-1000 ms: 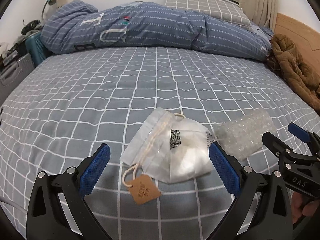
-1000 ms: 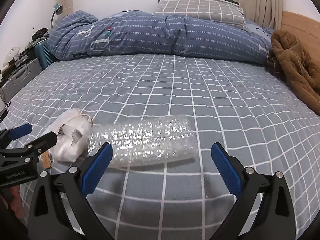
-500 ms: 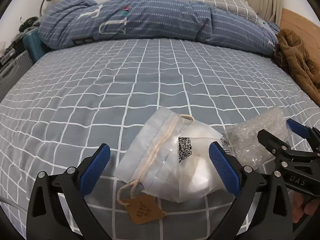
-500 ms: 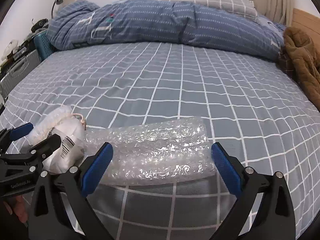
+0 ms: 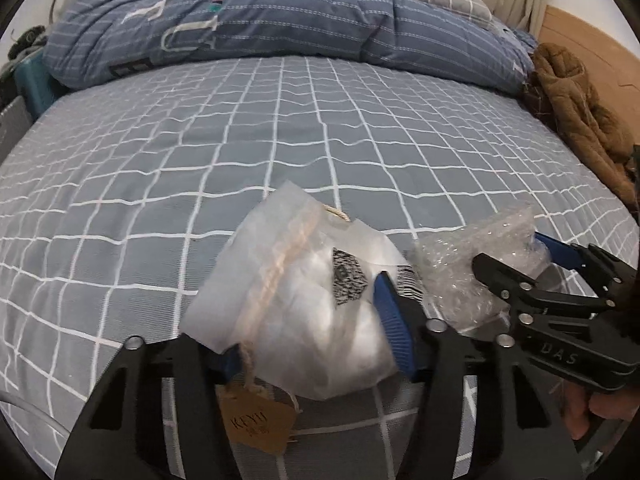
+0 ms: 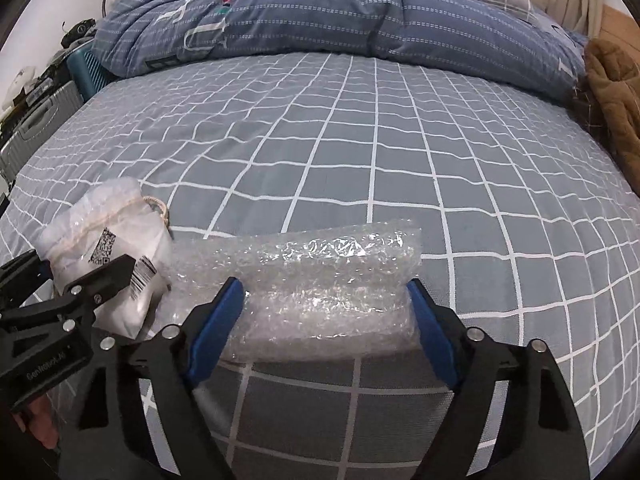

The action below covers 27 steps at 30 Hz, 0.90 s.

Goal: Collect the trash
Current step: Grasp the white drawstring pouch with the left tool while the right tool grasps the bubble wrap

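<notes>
While lying on grid-checked bed (image 5: 280, 152), frosted plastic pouch (image 5: 312, 320) (cord drawstring, kraft tag (image 5: 258, 420), QR label) holds white soft contents; left gripper (image 5: 316, 336) fingers closed on it. Crinkly bubble wrap (image 6: 320, 284), rolled flat, sits just beside pouch, pinched between right gripper (image 6: 320, 320) fingers.

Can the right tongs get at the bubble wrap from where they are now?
Probably yes. The right tongs already straddle the bubble wrap on the bed, one finger on each side. The plastic bag lies off to the left, in the left tongs.
</notes>
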Motion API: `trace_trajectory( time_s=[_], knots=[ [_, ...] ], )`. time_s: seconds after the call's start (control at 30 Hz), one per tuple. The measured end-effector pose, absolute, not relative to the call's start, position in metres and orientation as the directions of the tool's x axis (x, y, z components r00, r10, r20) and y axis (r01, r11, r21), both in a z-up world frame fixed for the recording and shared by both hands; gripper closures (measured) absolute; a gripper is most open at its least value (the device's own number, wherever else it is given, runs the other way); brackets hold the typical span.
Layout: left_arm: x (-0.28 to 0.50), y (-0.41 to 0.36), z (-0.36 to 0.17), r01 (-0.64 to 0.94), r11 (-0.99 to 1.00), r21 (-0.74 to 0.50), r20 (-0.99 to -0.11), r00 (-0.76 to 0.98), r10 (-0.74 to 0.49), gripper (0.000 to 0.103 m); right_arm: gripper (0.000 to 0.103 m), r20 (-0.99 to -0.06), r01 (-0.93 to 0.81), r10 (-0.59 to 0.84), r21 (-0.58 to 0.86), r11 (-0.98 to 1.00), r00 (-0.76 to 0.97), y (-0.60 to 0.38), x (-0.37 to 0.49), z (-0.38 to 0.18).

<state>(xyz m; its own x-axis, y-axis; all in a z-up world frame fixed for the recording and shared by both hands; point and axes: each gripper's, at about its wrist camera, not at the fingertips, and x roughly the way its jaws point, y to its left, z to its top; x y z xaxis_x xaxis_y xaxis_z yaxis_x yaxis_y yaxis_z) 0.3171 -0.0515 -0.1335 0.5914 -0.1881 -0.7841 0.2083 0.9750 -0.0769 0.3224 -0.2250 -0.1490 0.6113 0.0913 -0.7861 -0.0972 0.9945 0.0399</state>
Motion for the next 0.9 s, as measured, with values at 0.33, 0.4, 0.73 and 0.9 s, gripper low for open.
trace_trajectory(
  time_s=[0.33,0.4,0.73,0.9],
  knots=[
    [0.313,-0.060,-0.133,0.233,0.968,-0.092,-0.783,0.584,-0.215,0.072,0.048,-0.780,-0.110,0.112,0.056,0.992,0.616,-0.224,0.318,-0.147],
    [0.312,-0.060,-0.131,0.231,0.969,-0.088,-0.782,0.587,-0.210,0.075,0.055,-0.775,-0.105,0.112,0.060,0.993,0.621,-0.224,0.316,-0.144],
    [0.305,-0.060,-0.110,0.210,0.974,-0.080,-0.763,0.616,-0.195,0.080,0.057,-0.735,-0.107,0.112,0.053,0.993,0.669,-0.219,0.308,-0.124],
    [0.298,-0.055,-0.099,0.179,0.982,-0.065,-0.748,0.642,-0.167,0.080,0.057,-0.709,-0.096,0.102,0.048,0.994,0.698,-0.219,0.299,-0.113]
  ],
)
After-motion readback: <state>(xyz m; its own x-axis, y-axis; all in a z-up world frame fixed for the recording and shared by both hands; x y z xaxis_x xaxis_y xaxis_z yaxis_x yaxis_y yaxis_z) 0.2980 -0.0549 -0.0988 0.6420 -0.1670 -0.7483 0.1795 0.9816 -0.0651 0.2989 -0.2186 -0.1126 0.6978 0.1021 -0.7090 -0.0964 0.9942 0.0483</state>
